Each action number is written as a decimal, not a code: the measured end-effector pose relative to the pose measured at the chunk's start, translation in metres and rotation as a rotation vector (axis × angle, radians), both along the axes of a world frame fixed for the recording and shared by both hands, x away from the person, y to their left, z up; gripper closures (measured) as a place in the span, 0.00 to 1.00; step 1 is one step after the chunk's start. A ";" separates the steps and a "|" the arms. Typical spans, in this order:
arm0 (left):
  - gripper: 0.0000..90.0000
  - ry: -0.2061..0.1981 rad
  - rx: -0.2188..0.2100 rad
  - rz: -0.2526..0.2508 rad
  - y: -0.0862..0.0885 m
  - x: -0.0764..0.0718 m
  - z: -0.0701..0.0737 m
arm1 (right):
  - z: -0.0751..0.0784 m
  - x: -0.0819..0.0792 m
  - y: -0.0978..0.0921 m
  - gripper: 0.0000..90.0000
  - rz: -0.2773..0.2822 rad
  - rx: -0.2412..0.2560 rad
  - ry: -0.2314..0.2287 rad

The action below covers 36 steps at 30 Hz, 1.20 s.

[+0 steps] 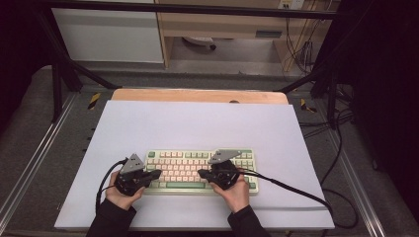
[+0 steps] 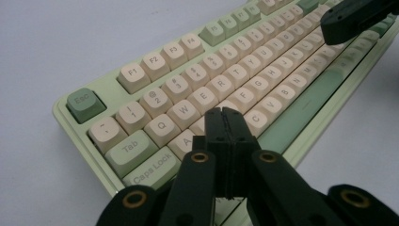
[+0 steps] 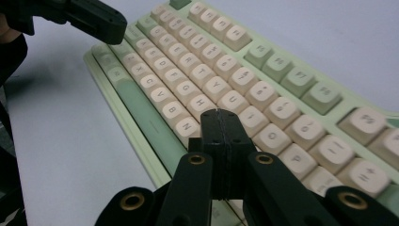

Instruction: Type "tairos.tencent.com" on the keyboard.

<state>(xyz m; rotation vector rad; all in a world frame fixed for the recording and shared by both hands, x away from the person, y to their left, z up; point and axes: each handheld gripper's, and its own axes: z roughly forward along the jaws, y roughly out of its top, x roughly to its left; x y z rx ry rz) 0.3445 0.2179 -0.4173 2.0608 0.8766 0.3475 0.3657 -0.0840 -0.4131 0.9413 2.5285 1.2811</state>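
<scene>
A pale green keyboard (image 1: 200,170) with cream and green keys lies near the front of the white table sheet (image 1: 197,123). My left gripper (image 1: 157,174) hovers over its left end, jaws shut with nothing between them; in the left gripper view its tip (image 2: 224,113) hangs just above the keys near A and S on the keyboard (image 2: 221,75). My right gripper (image 1: 200,174) is over the right half, also shut and empty; in the right gripper view its tip (image 3: 220,115) sits above the keys around M on the keyboard (image 3: 226,80). The two tips point toward each other.
A wooden table edge (image 1: 197,95) shows behind the sheet. Cables (image 1: 296,190) trail from both grippers across the sheet and off to the right. Metal frame rails (image 1: 29,163) flank the table. The other gripper's tip (image 2: 357,19) shows in each gripper view.
</scene>
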 end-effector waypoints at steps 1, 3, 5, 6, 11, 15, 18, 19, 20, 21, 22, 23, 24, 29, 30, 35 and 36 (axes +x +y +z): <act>1.00 -0.002 -0.001 0.000 0.000 0.000 0.001 | 0.002 0.001 -0.003 1.00 -0.005 0.003 -0.007; 0.99 -0.003 -0.003 -0.001 0.001 0.000 0.002 | 0.005 0.001 -0.011 1.00 -0.018 0.009 -0.009; 0.97 -0.002 -0.001 -0.004 0.003 0.001 0.002 | 0.008 0.002 -0.020 0.97 -0.035 0.021 -0.010; 0.95 -0.004 0.000 -0.005 0.004 0.001 0.003 | 0.009 0.002 -0.024 0.96 -0.042 0.025 -0.011; 0.76 0.003 0.016 -0.022 0.008 0.002 0.003 | 0.012 0.001 -0.046 0.83 -0.065 0.024 -0.023; 0.57 -0.005 0.027 -0.011 0.014 0.001 0.001 | 0.012 0.000 -0.065 0.66 -0.086 0.016 -0.030; 0.47 -0.008 0.037 -0.008 0.019 0.000 0.000 | 0.009 -0.002 -0.080 0.53 -0.097 0.006 -0.035; 0.43 -0.008 0.037 -0.007 0.021 -0.001 0.000 | 0.009 -0.003 -0.085 0.48 -0.104 0.008 -0.037; 0.40 -0.006 0.039 -0.007 0.022 -0.001 0.000 | 0.008 -0.003 -0.089 0.42 -0.112 0.011 -0.036; 0.37 -0.007 0.040 -0.006 0.023 -0.001 0.000 | 0.006 -0.003 -0.093 0.37 -0.114 0.011 -0.038; 0.35 -0.006 0.042 -0.011 0.024 -0.002 0.000 | 0.005 -0.003 -0.097 0.32 -0.118 0.010 -0.041; 0.32 -0.006 0.046 -0.014 0.025 -0.002 0.000 | 0.004 -0.004 -0.101 0.29 -0.123 0.009 -0.037; 0.29 -0.003 0.050 -0.017 0.026 -0.003 -0.001 | 0.002 -0.005 -0.105 0.26 -0.125 0.008 -0.041; 0.19 0.008 0.062 -0.018 0.033 -0.004 -0.006 | -0.006 -0.008 -0.124 0.11 -0.134 0.017 -0.010; 0.17 0.006 0.060 -0.015 0.035 -0.005 -0.007 | -0.008 -0.008 -0.127 0.09 -0.136 0.016 -0.008; 0.10 0.008 0.071 -0.013 0.044 -0.009 -0.011 | -0.017 -0.015 -0.142 0.04 -0.163 0.034 -0.012; 0.09 0.009 0.072 -0.015 0.045 -0.010 -0.012 | -0.019 -0.017 -0.145 0.04 -0.168 0.038 -0.006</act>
